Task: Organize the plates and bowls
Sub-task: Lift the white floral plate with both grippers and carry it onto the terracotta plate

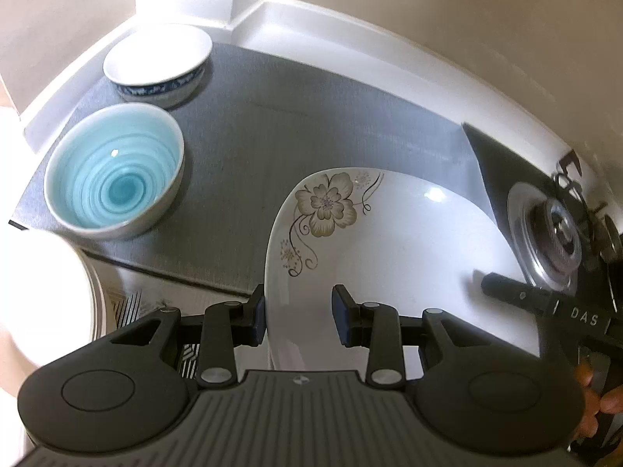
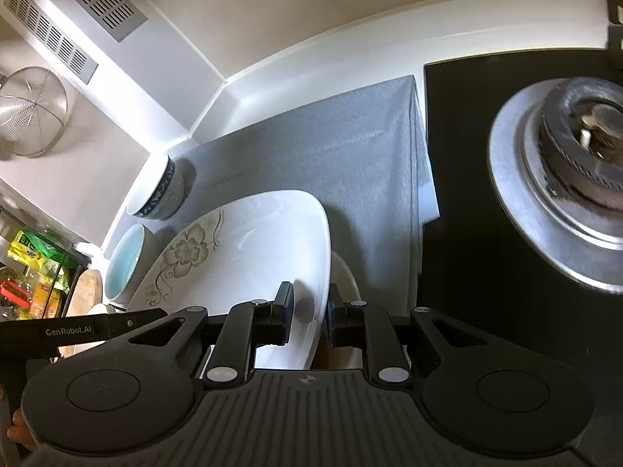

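White porcelain, printed with a beige flower spray: the floral plate (image 1: 389, 241) is held above the counter (image 1: 296, 124) between both my claws. My left claw (image 1: 300, 315) straddles the plate's near left rim, one pad outside the edge and one over the inner face; its jaws stand partly apart, and I cannot tell whether both pads press the porcelain. My right claw (image 2: 309, 313) is pinching the plate's opposite rim, jaws nearly together on the thin edge. In the right wrist view a second pale rim (image 2: 346, 272) shows just beneath the plate; what it belongs to I cannot tell.

Beyond the plate, a grey mat (image 1: 311, 116) covers the counter. On its left side stands a light blue bowl (image 1: 115, 171) with ringed interior, upright. Behind it, near the wall corner, stands a white bowl with blue patterned band (image 1: 155, 62), also upright, apart from the first.

To the right of the mat lies the black hob with a gas burner (image 2: 572, 163).
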### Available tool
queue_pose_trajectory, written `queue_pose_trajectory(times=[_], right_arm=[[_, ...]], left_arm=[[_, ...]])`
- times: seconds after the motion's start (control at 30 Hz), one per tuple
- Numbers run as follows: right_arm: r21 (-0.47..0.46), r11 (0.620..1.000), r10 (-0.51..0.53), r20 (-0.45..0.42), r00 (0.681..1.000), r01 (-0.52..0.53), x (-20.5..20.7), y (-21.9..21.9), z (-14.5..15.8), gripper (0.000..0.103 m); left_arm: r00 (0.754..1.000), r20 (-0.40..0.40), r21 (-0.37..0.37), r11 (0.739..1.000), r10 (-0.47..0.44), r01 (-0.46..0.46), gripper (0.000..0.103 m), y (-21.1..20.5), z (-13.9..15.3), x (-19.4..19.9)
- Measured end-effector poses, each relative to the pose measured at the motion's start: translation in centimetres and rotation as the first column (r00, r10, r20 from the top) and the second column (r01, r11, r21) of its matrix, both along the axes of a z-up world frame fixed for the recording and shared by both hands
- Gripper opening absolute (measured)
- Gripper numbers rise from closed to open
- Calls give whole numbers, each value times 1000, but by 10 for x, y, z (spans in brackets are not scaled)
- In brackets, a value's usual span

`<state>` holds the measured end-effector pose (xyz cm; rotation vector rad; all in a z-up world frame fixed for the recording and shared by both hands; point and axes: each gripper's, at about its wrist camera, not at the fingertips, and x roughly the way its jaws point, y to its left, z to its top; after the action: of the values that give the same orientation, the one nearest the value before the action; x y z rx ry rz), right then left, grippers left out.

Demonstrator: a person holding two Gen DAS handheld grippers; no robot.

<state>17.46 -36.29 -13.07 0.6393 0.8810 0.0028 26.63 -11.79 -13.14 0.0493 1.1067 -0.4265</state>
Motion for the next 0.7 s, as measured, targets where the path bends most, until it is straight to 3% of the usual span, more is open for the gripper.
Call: queue_pose_trajectory(times=[0.7], right_arm=[[-48,998,-37,-30,999,35,-20,15,-7,19]], left_arm=[[998,-13,37,998,-55,56,38,-1,-5,0]])
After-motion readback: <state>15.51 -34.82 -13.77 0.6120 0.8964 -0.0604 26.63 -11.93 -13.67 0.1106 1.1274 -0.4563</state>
